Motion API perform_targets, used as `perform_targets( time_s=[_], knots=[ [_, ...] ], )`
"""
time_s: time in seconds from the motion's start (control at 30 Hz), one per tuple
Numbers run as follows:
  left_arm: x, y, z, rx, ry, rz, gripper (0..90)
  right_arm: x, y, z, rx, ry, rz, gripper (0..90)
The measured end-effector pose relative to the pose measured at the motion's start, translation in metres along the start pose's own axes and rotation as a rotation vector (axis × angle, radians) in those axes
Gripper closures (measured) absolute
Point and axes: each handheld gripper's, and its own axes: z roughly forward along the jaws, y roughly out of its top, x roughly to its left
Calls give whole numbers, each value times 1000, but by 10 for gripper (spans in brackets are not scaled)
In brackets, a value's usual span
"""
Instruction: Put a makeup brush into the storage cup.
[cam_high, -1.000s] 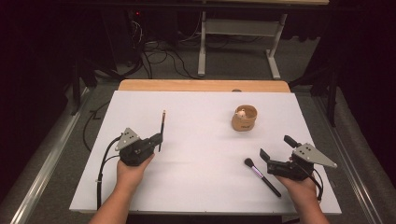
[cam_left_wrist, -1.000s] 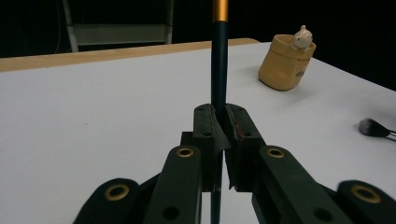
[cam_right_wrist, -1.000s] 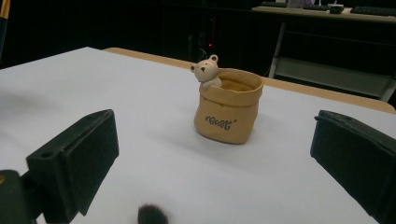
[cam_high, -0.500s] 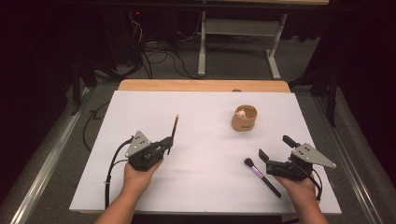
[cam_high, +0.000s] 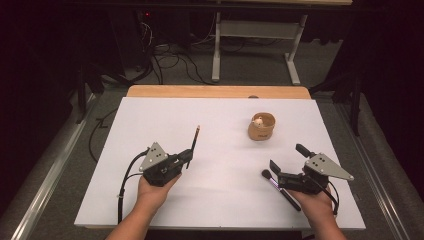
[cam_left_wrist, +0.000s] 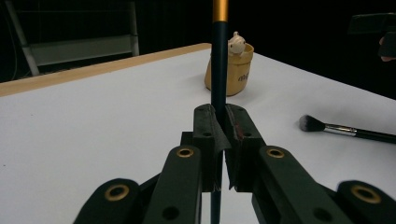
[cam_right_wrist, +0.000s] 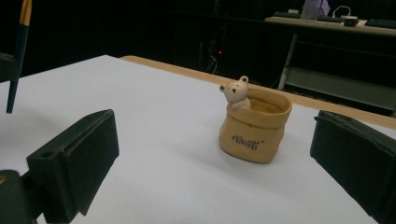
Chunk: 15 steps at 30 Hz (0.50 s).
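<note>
A white table (cam_high: 150, 115) stands in a dark room.

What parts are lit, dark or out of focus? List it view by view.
High view: white table evenly lit, floor beyond dim. Left gripper view: near links of left gripper soft, brush handle sharp. Right gripper view: bear pot sharp, background black.
</note>
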Motion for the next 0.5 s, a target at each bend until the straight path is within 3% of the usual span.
perform_targets(
  time_s=[0.13,0.27,0.5],
  knots=[
    [1,0,-1,2,-2,-4,839,5,10,1,-3,13,3,26],
    [1,0,-1,-4,-3,-8,839,14,23,2,-10,19,-25,26],
    [2,0,-1,-2,-10,-10,839,32,45,14,-30,39,-34,26]
  ],
)
